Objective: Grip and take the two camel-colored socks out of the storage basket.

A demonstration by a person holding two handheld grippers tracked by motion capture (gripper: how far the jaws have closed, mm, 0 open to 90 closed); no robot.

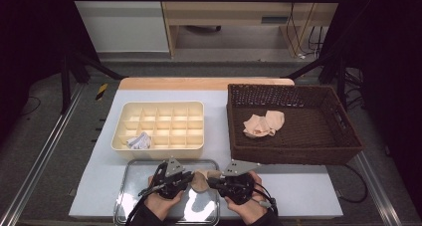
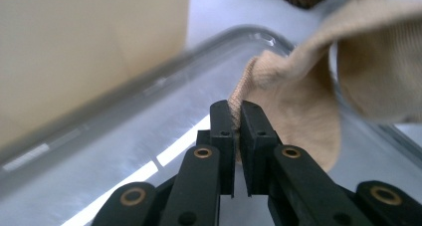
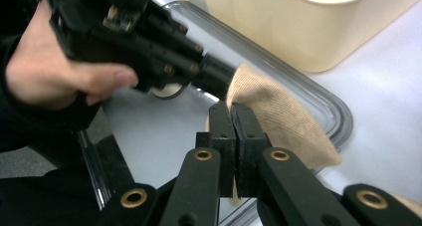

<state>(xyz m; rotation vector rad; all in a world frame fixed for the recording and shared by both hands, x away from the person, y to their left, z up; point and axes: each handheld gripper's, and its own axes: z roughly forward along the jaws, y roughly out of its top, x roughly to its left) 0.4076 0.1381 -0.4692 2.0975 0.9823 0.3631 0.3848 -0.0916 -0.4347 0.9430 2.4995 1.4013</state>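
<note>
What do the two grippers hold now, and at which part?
Both hold one beige sock: the left gripper pinches its ribbed edge, the right gripper another edge.

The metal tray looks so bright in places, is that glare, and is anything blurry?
Yes: in the high view lamp glare whitens the metal tray; in the left gripper view a white streak crosses it, and the beige sock blurs at the right; in the right gripper view the hand looks soft.

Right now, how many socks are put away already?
One white bundle sits in the divided box. Both hand-held grippers, left and right, pinch a tan sock above the metal tray. More tan socks wait in the wicker basket.
</note>
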